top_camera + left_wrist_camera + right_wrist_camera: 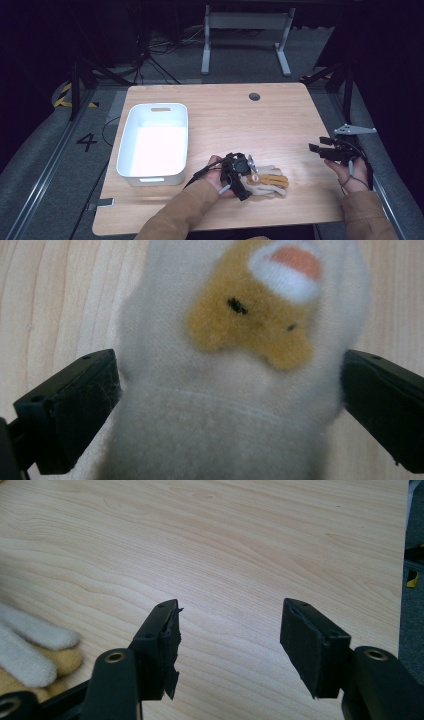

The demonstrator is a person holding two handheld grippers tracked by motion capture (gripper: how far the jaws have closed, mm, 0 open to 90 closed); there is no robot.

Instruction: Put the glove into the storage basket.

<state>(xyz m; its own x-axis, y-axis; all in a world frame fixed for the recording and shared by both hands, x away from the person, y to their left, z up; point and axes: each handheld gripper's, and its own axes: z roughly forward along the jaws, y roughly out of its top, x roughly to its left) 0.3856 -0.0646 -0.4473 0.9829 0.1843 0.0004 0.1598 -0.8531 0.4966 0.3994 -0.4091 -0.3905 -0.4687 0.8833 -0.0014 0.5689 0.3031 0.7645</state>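
Dark room, wooden counter (215,115): left tool (239,172), jaws wide around the fuzzy gloves (267,181), must close next; right tool (327,150) waits open, empty, near the right edge.

Bare surface (240,125) is lying open between the white bin (154,142) and the right claw (320,147); the plush gloves (267,181) are blocking the near middle.
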